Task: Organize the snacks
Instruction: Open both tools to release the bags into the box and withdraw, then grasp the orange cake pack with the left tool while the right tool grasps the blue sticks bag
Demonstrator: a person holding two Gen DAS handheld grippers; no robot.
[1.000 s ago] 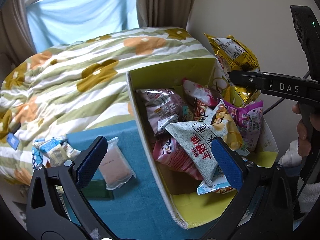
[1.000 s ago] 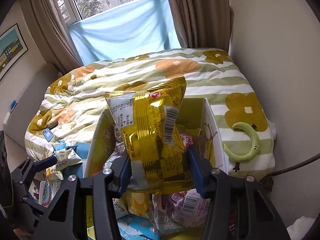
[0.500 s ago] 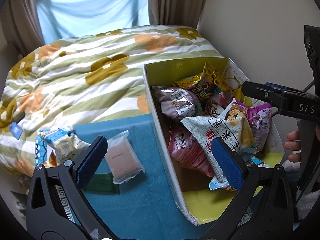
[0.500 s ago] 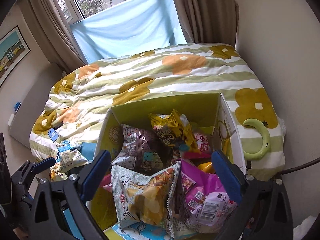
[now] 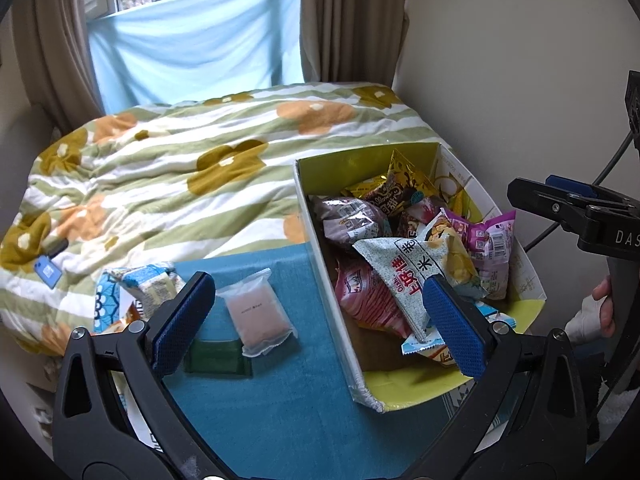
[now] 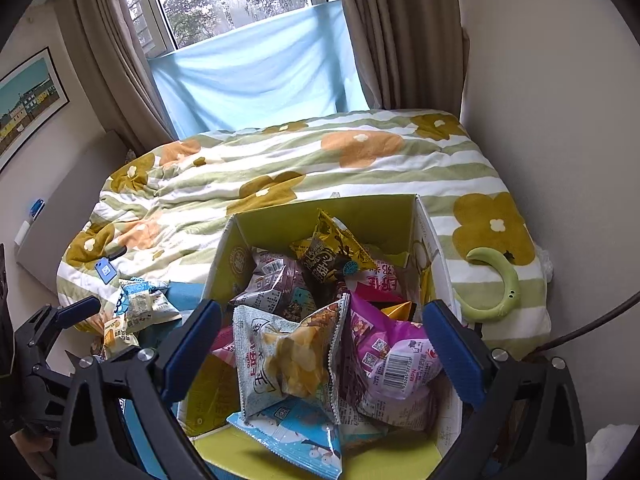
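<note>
An open cardboard box (image 5: 320,240) with a yellow-green inside (image 6: 360,216) holds several snack bags. A gold bag (image 5: 404,184) (image 6: 332,248) lies at its far end. A grey chip bag (image 5: 416,272) (image 6: 288,352) and a purple bag (image 6: 392,352) lie on top near me. My left gripper (image 5: 320,332) is open and empty over the teal cloth (image 5: 280,392) beside the box. A pink packet (image 5: 258,312) and a dark green packet (image 5: 218,362) lie there. My right gripper (image 6: 320,352) is open and empty above the box's near end.
Blue-white snack packs (image 5: 140,284) (image 6: 140,304) lie at the cloth's left edge. A flowered striped duvet (image 5: 180,184) covers the bed behind. A green crescent toy (image 6: 500,292) lies right of the box. The wall is close on the right.
My right gripper opened and let the gold bag drop into the box's far end, then drew back and up. My left gripper also pulled back.
</note>
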